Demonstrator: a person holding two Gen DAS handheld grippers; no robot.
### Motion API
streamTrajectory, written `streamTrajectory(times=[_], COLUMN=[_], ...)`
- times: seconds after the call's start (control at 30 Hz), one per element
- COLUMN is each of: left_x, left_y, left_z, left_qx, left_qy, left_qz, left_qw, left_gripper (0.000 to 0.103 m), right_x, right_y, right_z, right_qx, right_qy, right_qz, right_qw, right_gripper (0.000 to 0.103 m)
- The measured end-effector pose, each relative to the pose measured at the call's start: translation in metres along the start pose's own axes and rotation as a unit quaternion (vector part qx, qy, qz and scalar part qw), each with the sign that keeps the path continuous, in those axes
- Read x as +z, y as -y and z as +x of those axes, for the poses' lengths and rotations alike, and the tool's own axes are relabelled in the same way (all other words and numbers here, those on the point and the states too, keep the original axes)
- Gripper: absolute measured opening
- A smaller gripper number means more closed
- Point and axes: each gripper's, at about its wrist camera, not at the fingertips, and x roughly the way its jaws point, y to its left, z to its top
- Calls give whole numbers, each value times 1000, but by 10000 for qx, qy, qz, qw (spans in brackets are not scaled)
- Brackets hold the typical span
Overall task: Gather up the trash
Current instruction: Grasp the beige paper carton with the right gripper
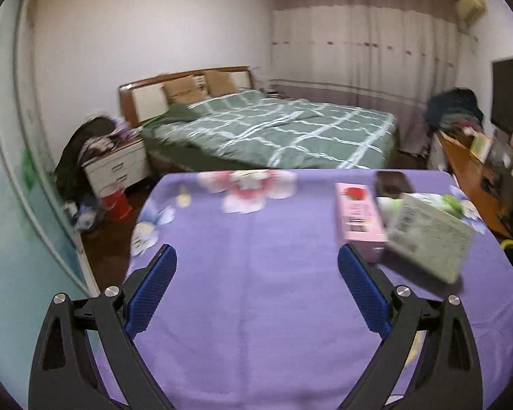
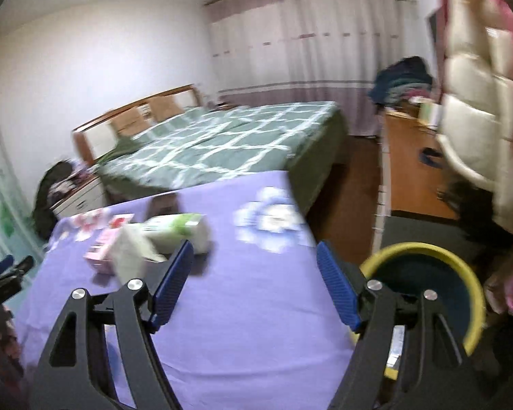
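Trash: pink box (image 1: pixel 357 217), white box (image 1: pixel 427 235) and a white-green pack (image 2: pixel 178 230) bunched together on the purple cloth (image 1: pixel 249 273), right of centre in the left view, left of centre in the right view.
Left claw (image 1: pixel 256 263): jaws wide apart, nothing between them; pink box sits just past the right fingertip, white box further right.
Right claw (image 2: pixel 253 259): jaws spread, empty; white box just beside the left fingertip, pack right behind it.
Bin (image 2: pixel 475 294): yellow rim, dark inside, lower right of the right view, off the table edge, partly behind the right finger.
Blur: both views smeared, labels unreadable.
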Motion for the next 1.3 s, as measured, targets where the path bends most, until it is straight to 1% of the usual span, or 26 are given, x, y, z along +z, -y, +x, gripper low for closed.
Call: streamTrajectory(times=[0.03, 0.1, 0.13, 0.2, 0.23, 0.3, 0.37, 0.43, 0.5, 0.6, 0.73, 0.8, 0.9, 1.0, 1.1, 1.17, 1.23, 1.3], left_x=[-3, -8, -9, -13, -14, -14, -15, -15, -16, -15, -15, -15, -16, -17, -16, -17, -17, -18], left_y=[-9, -14, -14, -12, -10, -6, -8, -10, -12, -16, -18, -17, -16, -13, -11, -10, -9, -8], left_z=[2, 4, 6, 8, 8, 9, 8, 9, 8, 6, 2, 3, 5, 5, 7, 8, 10, 11], left_qx=[23, -36, -78, -45, 43, 188, 164, 92, 160, 114, 142, 156, 173, 203, 249, 263, 270, 264], left_qy=[29, 43, 31, 35, 37, 61, 50, 11, 30, 52, 82, 71, 24, 30, 24, -3, -32, -49], left_qz=[-112, -194, -213, -139, -61, 31, -66, -151, -167, -267, -317, -313, -282, -229, -195, -182, -164, -143], left_qw=[9999, 9998, 9997, 9999, 10000, 9998, 9998, 9998, 9997, 9996, 9994, 9994, 9994, 9995, 9995, 9995, 9995, 9995], left_gripper=[94, 94, 94, 94, 94, 94, 95, 95, 95, 95, 96, 96, 96, 96, 96, 96, 96, 96], right_x=[3, 5, 5, 3, 2, 0, -4, -8, -12, -20, -25, -27, -26, -24, -21, -24, -25, -28], right_y=[-12, -35, -43, -64, -76, -92, -103, -105, -104, -101, -104, -108, -112, -114, -116, -122, -128, -131], right_z=[7, 24, 30, 44, 53, 69, 87, 101, 110, 122, 130, 128, 118, 105, 97, 94, 96, 104], right_qx=[96, 455, 531, 591, 657, 657, 699, 731, 806, 945, 1141, 1251, 1292, 1500, 1738, 1782, 1766, 1699], right_qy=[-53, -188, -240, -320, -355, -448, -615, -789, -941, -1145, -1287, -1269, -1037, -799, -666, -649, -726, -857], right_qz=[-64, -175, -209, -377, -509, -652, -713, -654, -536, -408, -358, -394, -517, -588, -680, -809, -902, -977], right_qw=[9999, 9986, 9981, 9970, 9959, 9947, 9931, 9920, 9908, 9881, 9844, 9832, 9848, 9837, 9802, 9785, 9774, 9769], right_gripper=[71, 71, 71, 71, 71, 71, 71, 71, 71, 72, 72, 72, 70, 67, 67, 67, 65, 59])
